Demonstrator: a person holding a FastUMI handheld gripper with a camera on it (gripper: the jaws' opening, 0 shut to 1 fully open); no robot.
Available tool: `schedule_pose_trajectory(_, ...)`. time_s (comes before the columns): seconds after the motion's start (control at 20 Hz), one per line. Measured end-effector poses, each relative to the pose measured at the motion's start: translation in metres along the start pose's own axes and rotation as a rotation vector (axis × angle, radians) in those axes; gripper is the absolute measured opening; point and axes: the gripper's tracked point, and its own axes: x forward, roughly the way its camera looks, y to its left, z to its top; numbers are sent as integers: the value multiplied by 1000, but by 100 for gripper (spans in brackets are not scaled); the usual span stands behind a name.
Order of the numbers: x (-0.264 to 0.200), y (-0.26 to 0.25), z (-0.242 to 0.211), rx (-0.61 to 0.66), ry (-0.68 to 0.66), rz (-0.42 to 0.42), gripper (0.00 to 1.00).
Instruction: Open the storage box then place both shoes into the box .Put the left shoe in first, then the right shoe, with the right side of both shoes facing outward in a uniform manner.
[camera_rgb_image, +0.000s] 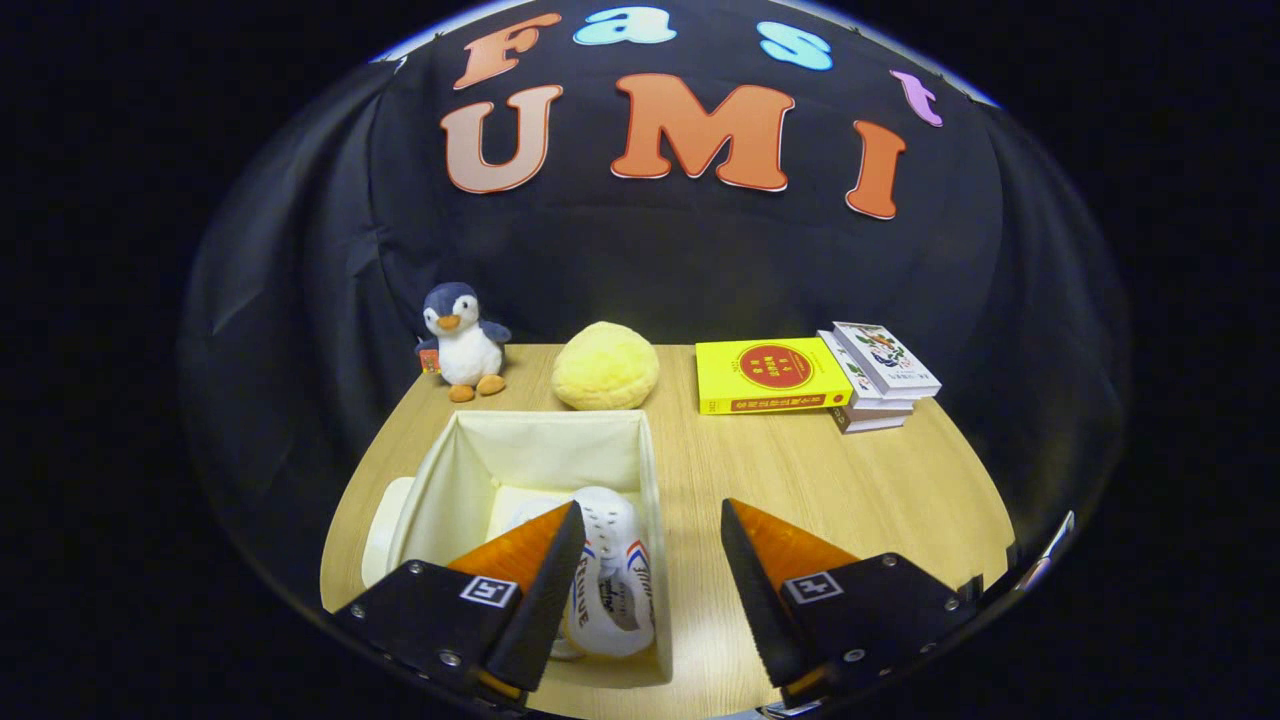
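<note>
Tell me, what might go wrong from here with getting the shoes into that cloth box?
1. The gripper is open and holds nothing, with the box's soft wall between its fingers; closing here could pinch the cloth or drag the box.
2. One white shoe already lies in the narrow box; a second could catch on it or on the rim, or end up facing the wrong way.
3. The yellow cushion sits just behind the box, so a push could shove the box into it.

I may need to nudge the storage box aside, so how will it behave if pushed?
The storage box looks like soft fabric, so its walls would probably buckle before it slides. It seems light, though the white shoe inside adds some weight. The open gripper straddles its right wall.
</note>
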Motion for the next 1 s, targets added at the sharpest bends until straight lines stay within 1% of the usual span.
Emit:
schedule_pose_trajectory(0.05, -1, -9, -1, 11, -8, -2, 86)
schedule_pose_trajectory(0.1, -4, -17, 3, 22, -17, -4, 95)
schedule_pose_trajectory(0.15, -8, -26, 6, 31, -23, -7, 98)
schedule_pose_trajectory(0.4, -25, -71, 24, 68, -78, -22, 98)
schedule_pose_trajectory(0.7, -46, -129, 56, 101, -202, -23, 98)
schedule_pose_trajectory(0.85, -53, -167, 68, 96, -250, -47, 98)
schedule_pose_trajectory(1.0, -57, -199, 68, 113, -277, -56, 98)
